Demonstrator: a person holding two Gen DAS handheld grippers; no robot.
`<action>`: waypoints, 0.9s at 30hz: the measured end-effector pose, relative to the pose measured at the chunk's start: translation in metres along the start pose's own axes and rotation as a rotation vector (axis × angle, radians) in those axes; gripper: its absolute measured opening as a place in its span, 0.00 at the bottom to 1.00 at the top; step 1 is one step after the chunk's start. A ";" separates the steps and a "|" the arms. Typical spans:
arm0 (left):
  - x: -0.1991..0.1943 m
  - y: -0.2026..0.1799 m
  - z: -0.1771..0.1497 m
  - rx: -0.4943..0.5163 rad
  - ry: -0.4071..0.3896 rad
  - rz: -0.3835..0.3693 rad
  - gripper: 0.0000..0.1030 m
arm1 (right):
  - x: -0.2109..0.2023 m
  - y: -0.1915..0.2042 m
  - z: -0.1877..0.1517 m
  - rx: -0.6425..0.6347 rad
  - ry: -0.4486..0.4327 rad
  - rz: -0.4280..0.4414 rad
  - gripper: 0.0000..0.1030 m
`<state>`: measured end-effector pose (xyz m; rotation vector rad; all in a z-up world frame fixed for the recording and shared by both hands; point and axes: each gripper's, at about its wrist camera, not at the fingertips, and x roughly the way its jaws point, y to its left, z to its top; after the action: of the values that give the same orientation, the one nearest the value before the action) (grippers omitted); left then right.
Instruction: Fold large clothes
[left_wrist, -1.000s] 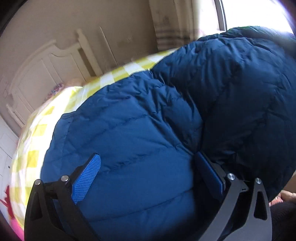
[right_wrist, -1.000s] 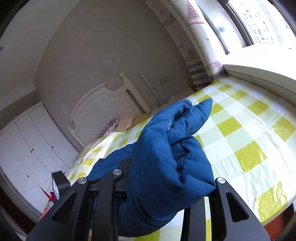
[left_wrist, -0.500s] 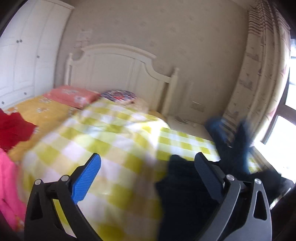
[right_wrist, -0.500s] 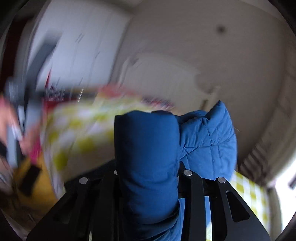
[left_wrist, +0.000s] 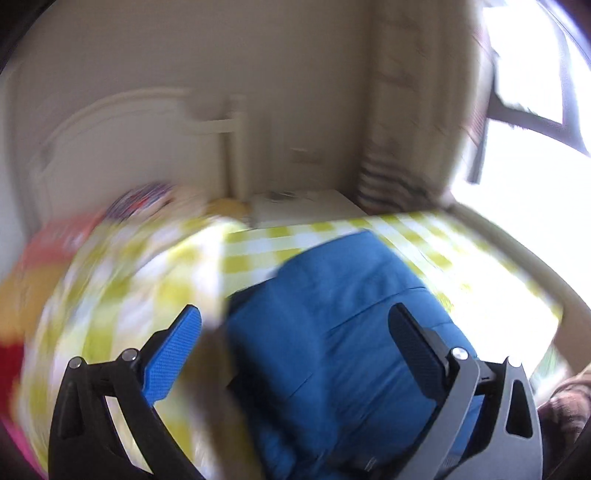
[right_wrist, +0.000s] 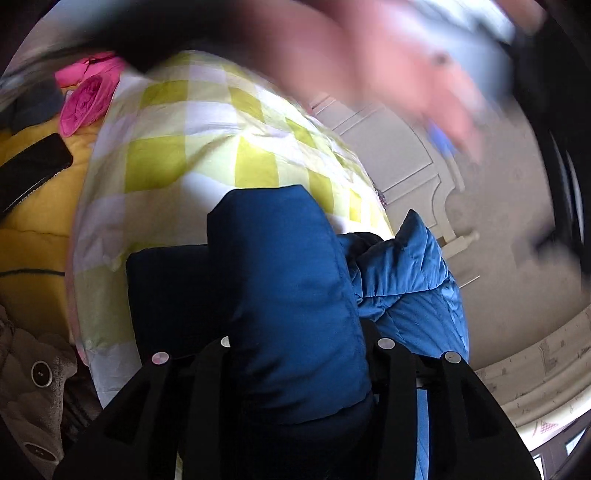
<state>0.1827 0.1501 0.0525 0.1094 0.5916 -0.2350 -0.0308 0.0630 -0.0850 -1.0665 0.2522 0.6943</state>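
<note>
A blue quilted jacket (left_wrist: 343, 273) lies bunched on the bed's yellow-and-white checked sheet (left_wrist: 258, 251). My left gripper (left_wrist: 295, 314) hovers over it, open, with nothing pressed between its blue pads (left_wrist: 173, 354). In the right wrist view a thick fold of the jacket (right_wrist: 280, 258) fills my right gripper (right_wrist: 299, 343). Its jaws are opening with the fold still wedged between them, and the fingertips are hidden by the cloth. More of the jacket (right_wrist: 406, 273) hangs to the right, above the checked sheet (right_wrist: 192, 147). Both views are blurred by motion.
A white headboard (left_wrist: 129, 147), a nightstand (left_wrist: 306, 206), a curtain (left_wrist: 406, 147) and a bright window (left_wrist: 535, 147) lie beyond the bed. A pink garment (right_wrist: 85, 96), a yellow cover (right_wrist: 33, 229), a black flat object (right_wrist: 33, 166) and a grey plush (right_wrist: 33, 387) sit left. A blurred hand (right_wrist: 388, 66) passes above.
My left gripper lifted off the jacket and swung across the bed, back over the blue cloth. My right gripper rolled over sideways, carrying the jacket fold towards the bed's edge.
</note>
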 end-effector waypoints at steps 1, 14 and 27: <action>0.013 -0.013 0.007 0.056 0.020 0.007 0.97 | 0.002 -0.004 0.000 0.006 -0.001 0.006 0.40; 0.134 0.026 -0.047 -0.035 0.151 0.107 0.98 | -0.060 -0.116 -0.046 0.340 -0.179 0.398 0.54; 0.131 0.035 -0.046 -0.073 0.141 0.102 0.98 | 0.172 -0.285 -0.124 0.880 0.211 0.226 0.55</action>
<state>0.2720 0.1673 -0.0581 0.0862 0.7324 -0.1072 0.2971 -0.0613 -0.0279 -0.2620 0.7877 0.5749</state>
